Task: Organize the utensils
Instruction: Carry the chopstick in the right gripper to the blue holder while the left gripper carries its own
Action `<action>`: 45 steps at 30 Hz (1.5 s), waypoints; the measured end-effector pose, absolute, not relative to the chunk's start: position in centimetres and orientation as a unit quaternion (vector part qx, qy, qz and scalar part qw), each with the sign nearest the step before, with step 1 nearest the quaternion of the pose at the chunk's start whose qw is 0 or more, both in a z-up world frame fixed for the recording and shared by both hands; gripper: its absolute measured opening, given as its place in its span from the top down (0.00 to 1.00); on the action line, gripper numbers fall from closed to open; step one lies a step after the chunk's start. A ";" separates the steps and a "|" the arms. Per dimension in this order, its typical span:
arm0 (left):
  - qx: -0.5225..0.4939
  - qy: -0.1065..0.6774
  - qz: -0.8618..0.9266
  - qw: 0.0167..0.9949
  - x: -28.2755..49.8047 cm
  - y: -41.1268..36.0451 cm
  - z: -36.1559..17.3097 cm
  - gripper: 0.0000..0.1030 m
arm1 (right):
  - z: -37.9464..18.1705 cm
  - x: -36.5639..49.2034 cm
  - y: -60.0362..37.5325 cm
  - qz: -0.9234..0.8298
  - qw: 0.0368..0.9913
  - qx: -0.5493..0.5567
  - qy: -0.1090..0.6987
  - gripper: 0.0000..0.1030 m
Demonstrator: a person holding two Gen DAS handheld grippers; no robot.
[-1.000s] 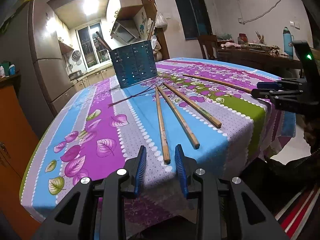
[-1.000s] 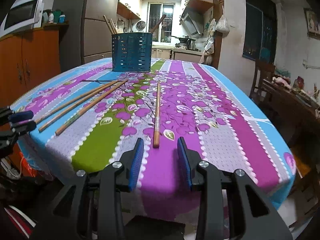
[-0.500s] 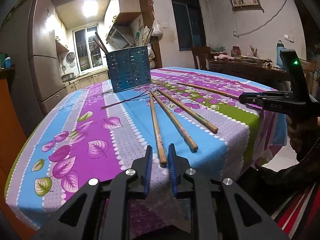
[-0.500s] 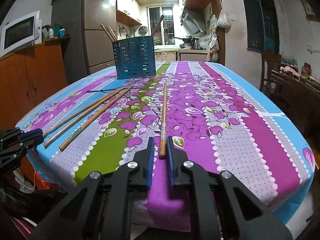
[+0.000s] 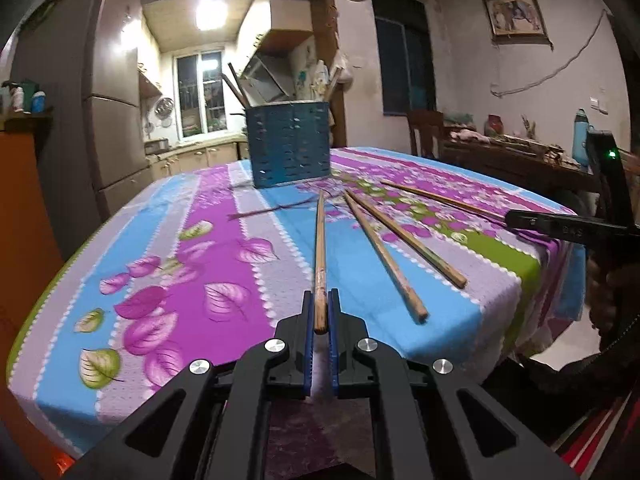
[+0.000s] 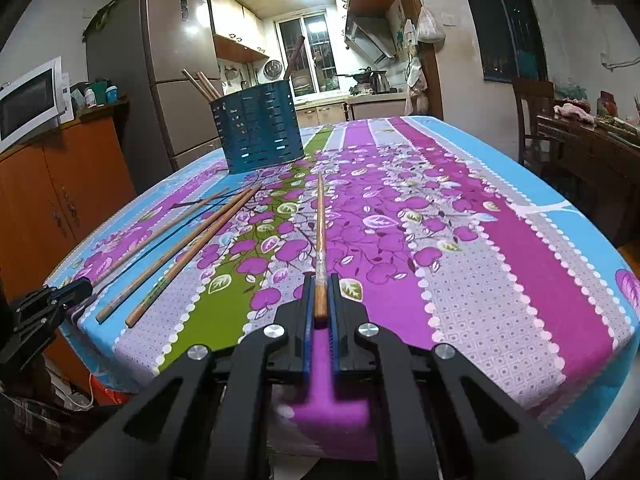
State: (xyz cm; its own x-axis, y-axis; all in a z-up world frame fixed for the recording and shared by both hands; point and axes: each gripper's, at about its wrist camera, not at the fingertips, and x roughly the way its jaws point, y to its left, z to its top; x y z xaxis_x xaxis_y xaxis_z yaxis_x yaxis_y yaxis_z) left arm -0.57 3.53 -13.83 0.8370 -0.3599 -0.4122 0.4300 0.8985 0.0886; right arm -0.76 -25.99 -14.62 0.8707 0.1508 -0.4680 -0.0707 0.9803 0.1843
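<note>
My left gripper (image 5: 320, 300) is shut on the near end of a wooden chopstick (image 5: 320, 248), which points at the blue perforated holder (image 5: 288, 148) at the table's far side. Two more chopsticks (image 5: 384, 256) lie loose to its right. My right gripper (image 6: 320, 286) is shut on the near end of another chopstick (image 6: 320, 220), which also aims toward the holder (image 6: 260, 132). Two loose chopsticks (image 6: 180, 256) lie to its left. Each gripper shows at the edge of the other's view: the right gripper (image 5: 516, 219) and the left gripper (image 6: 80, 288). Wooden utensils stand in the holder.
A flowered cloth (image 5: 192, 248) covers the table and hangs over the near edge. An orange cabinet (image 6: 60, 192) and a fridge (image 6: 160, 52) stand to the left. A chair (image 6: 532, 104) and a cluttered side table (image 6: 592, 136) are to the right.
Both grippers have closed from open onto the near ends of their chopsticks. Both views have rolled toward level, and each chopstick now lines up between the pads.
</note>
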 end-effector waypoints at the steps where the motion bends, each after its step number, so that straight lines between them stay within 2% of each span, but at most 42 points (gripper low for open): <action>1: 0.087 0.197 -0.206 0.954 -0.5 3.7 -13.7 0.93 | -14.5 -0.8 -26.0 0.057 0.964 0.081 0.246 0.95; 14: 0.091 0.196 -0.183 0.959 -1.0 4.2 -13.3 0.93 | -12.7 -1.6 -26.2 0.055 0.971 0.057 0.226 0.95; 24: 0.083 0.170 -0.173 0.966 -1.4 5.1 -10.8 0.93 | -10.5 -2.1 -26.6 0.055 0.976 0.058 0.201 0.95; 45: 0.066 0.133 -0.175 0.973 -1.4 6.1 -3.0 0.93 | -0.1 -1.7 -26.9 0.084 0.994 0.018 0.068 0.95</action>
